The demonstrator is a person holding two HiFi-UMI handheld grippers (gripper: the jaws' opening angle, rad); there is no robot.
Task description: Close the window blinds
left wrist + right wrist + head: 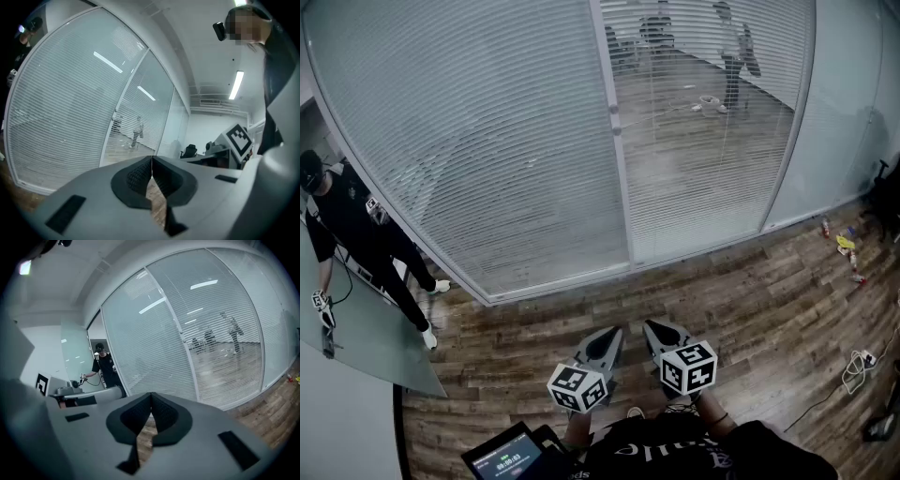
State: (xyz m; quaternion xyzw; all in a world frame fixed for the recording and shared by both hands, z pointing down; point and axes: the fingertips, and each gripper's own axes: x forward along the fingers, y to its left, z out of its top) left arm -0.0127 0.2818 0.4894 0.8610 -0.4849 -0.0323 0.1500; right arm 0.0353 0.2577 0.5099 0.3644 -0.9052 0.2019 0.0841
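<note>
- white slats of the left blinds (487,141), left of the frame post (617,141), look turned nearly flat; that pane seems done.
- right of the post, the right blinds (712,131) let the room beyond show through; that pane is left for you.
- your left gripper (612,334), below the post and well apart from it: jaws together, empty.
- your right gripper (652,330), just beside it: also closed on nothing.

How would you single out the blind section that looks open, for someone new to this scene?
Start at the long glass wall facing the person, split by a white upright post. The right blind section, just beside that post, is the one. Standing figures show plainly through its slats, while the left blind section looks milky and hides what is behind it.
</note>
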